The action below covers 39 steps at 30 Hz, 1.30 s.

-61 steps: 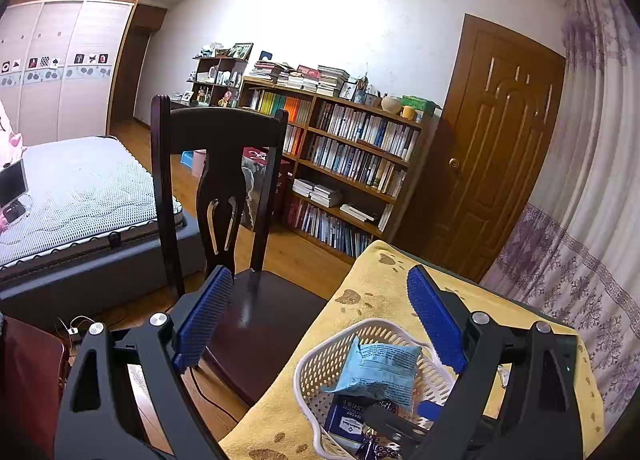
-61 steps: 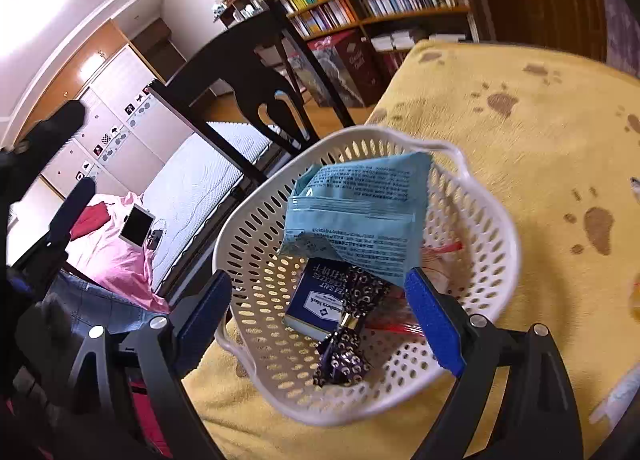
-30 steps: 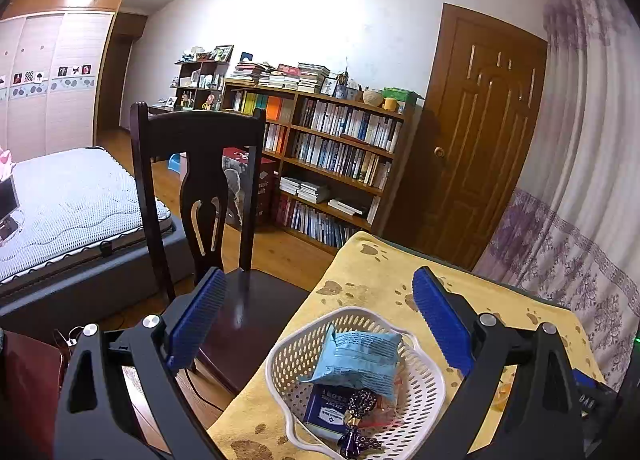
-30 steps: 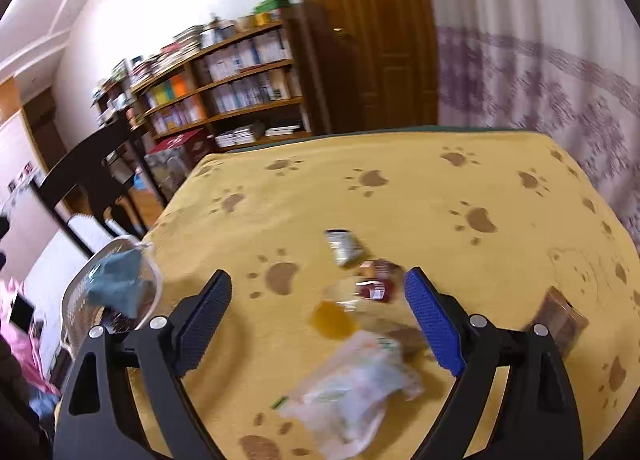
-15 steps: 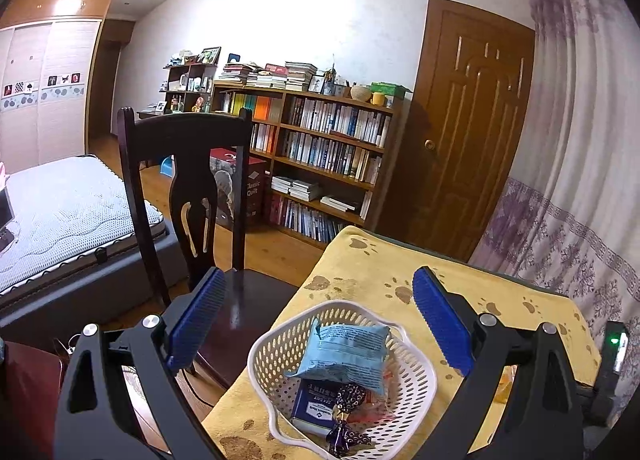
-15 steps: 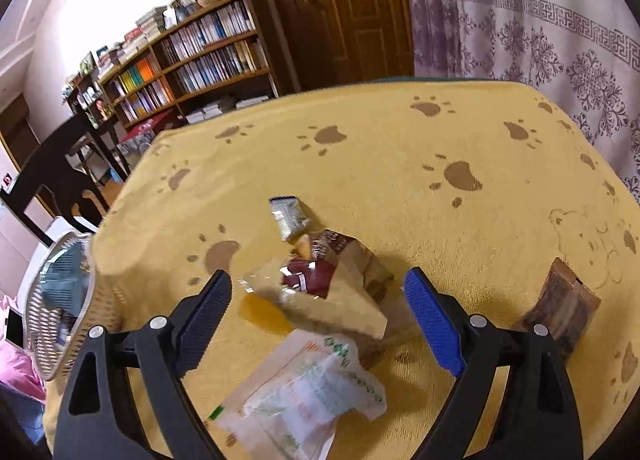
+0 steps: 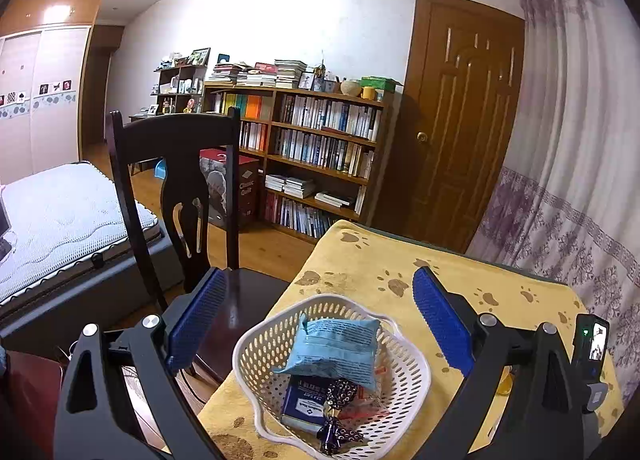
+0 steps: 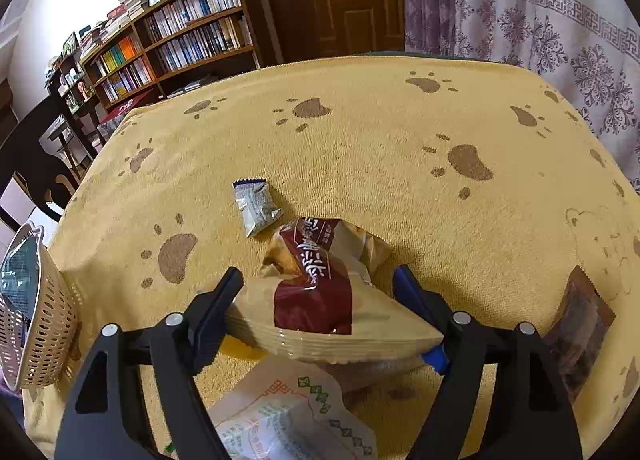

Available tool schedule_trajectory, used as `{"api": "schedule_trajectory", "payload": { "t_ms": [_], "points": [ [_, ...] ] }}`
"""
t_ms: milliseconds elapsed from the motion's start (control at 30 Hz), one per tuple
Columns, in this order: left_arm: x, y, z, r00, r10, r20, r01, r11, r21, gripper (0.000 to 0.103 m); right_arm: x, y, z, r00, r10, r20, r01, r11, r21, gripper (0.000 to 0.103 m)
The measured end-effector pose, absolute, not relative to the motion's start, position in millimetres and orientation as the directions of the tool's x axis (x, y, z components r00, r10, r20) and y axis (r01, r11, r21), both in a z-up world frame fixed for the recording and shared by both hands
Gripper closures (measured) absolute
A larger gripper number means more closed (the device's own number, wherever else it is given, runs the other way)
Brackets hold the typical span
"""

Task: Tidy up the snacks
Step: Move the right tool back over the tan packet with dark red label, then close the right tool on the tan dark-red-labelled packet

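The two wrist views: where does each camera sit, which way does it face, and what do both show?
Left wrist: sits on the left hand-held gripper, looking across the basket and chair toward the bookshelf; its open blue fingers show.
Right wrist: sits on the right hand-held gripper, looking down at the table; its fingers flank the tan packet, contact unclear.
Shared: basket, table, bookshelf, door.

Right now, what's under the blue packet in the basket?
Under the blue packet in the white basket: a dark blue box, a beaded dark bow and a red-trimmed clear wrapper. Anything deeper is covered.
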<state>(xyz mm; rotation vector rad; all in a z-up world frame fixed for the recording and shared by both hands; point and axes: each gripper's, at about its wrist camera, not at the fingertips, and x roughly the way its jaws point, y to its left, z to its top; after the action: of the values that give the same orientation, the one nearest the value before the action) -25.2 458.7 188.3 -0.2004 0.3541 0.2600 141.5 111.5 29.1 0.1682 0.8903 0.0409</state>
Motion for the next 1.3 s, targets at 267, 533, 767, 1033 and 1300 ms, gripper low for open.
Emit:
{"api": "schedule_trajectory", "payload": {
  "t_ms": [267,533,767,1033,1300],
  "points": [
    [-22,447,187,0.91,0.197,-0.365,-0.257,0.958,-0.124,0.008,127,94,38,0.64,0.114,-0.76,0.058,0.979,0.195,0.044],
    [-20,419,183,0.914,0.168,-0.37,-0.209,0.975,-0.074,0.008,97,60,46,0.673,0.12,-0.73,0.089,0.967,0.241,0.045],
    [-18,370,171,0.922,0.085,-0.378,-0.094,0.996,-0.007,0.008,69,33,44,0.686,0.121,-0.718,0.112,0.957,0.269,0.046],
    [-8,310,137,0.874,-0.165,-0.457,0.167,0.985,-0.036,0.008,42,7,41,0.701,0.149,-0.698,0.128,0.936,0.328,0.047],
    [14,274,91,0.767,-0.307,-0.563,0.306,0.947,-0.1,0.007,29,0,43,0.716,0.184,-0.673,0.103,0.926,0.363,0.047]
  ]
}}
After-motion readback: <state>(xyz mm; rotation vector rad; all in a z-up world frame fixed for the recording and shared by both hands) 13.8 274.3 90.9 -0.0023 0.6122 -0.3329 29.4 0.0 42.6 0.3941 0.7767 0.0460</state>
